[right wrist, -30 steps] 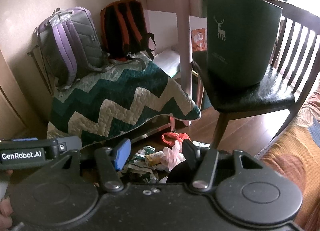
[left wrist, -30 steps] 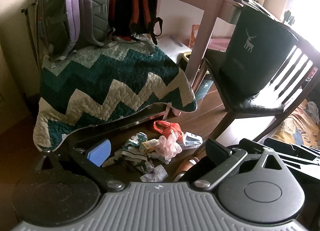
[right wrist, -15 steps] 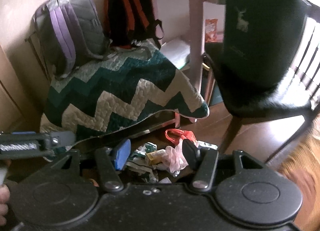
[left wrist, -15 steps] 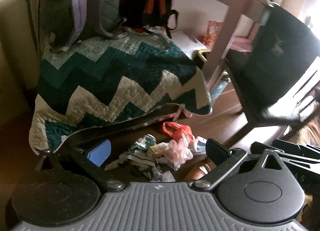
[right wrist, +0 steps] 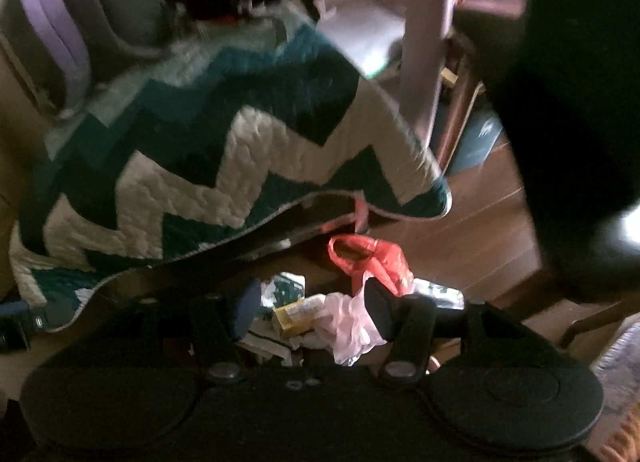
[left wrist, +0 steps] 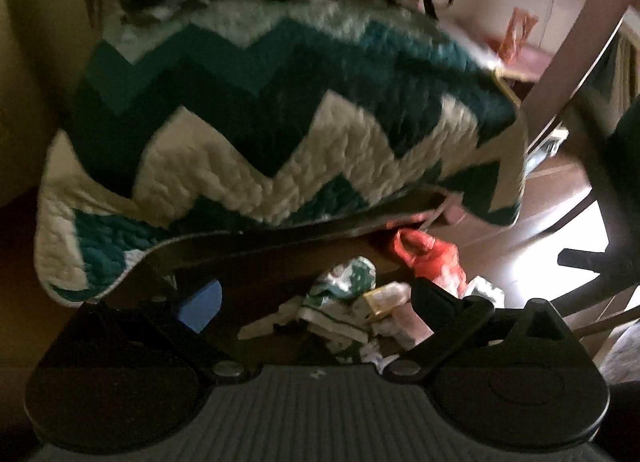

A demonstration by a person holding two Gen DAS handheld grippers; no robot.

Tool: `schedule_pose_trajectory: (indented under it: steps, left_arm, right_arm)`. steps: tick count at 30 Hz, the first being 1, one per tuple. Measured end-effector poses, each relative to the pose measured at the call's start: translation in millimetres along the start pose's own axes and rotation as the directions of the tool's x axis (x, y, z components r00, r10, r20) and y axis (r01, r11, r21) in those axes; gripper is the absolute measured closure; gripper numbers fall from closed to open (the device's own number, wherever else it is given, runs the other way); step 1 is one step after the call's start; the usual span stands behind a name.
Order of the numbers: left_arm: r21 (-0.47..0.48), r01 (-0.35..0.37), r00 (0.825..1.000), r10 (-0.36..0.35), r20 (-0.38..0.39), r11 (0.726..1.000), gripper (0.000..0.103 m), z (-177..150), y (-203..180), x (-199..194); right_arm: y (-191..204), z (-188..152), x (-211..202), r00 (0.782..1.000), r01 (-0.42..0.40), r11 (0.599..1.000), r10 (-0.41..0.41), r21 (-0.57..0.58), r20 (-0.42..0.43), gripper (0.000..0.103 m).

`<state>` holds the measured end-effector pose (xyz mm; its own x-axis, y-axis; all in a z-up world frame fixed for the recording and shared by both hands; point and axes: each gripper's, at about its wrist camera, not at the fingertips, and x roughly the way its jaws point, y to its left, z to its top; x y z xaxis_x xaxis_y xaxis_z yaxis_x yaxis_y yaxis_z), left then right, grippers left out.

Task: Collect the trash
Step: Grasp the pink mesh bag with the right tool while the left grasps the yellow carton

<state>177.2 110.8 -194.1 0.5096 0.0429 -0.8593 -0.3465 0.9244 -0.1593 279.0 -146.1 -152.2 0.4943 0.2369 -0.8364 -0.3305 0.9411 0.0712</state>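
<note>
A heap of trash lies on the wooden floor under the edge of a quilt: a red plastic bag [left wrist: 430,258] [right wrist: 370,258], a green-and-white wrapper [left wrist: 348,282] [right wrist: 286,286], a yellow packet [right wrist: 296,312] [left wrist: 386,296] and a pale pink bag [right wrist: 346,326]. My left gripper [left wrist: 316,298] is open and empty, just above and short of the heap. My right gripper [right wrist: 312,304] is open and empty, with the yellow packet and pink bag showing between its fingers.
A teal-and-white zigzag quilt [left wrist: 280,122] [right wrist: 200,150] overhangs the heap. Backpacks [right wrist: 80,22] sit on it at the back. A pale table leg [right wrist: 424,34] and a dark chair [right wrist: 580,142] stand to the right. Both views are blurred.
Both grippers have moved down and forward toward the trash heap. The dark green bin on the chair has slid out of view. Both stay open.
</note>
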Motion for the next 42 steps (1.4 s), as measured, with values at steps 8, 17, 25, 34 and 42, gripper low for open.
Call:
schedule_pose_trajectory:
  steps: [8, 17, 25, 34, 42]
  left_arm:
    - [0.199, 0.047, 0.994, -0.027, -0.104, 0.979, 0.001, -15, -34, 95]
    - [0.34, 0.095, 0.969, -0.008, -0.247, 0.936, 0.002, -24, -66, 210]
    - [0.41, 0.159, 0.933, -0.002, -0.359, 0.898, 0.002, -41, -86, 295]
    - [0.55, 0.183, 0.924, 0.048, -0.378, 0.815, 0.003, -58, -101, 352]
    - [0.582, 0.22, 0.912, 0.046, -0.407, 0.783, 0.036, -68, -113, 370]
  right_arm:
    - [-26, 16, 110, 0.982, 0.007, 0.996, 0.009, 0.088, -0.186, 0.046]
    - [-52, -4, 231, 0.909, 0.078, 0.99, -0.02, 0.121, -0.417, 0.046]
    - [-61, -28, 304, 0.852, 0.089, 0.979, 0.02, 0.181, -0.524, 0.046]
    - [-74, -48, 354, 0.813, 0.148, 0.973, -0.017, 0.178, -0.582, 0.046]
    - [-92, -54, 364, 0.808, 0.154, 0.959, 0.016, 0.237, -0.588, 0.048]
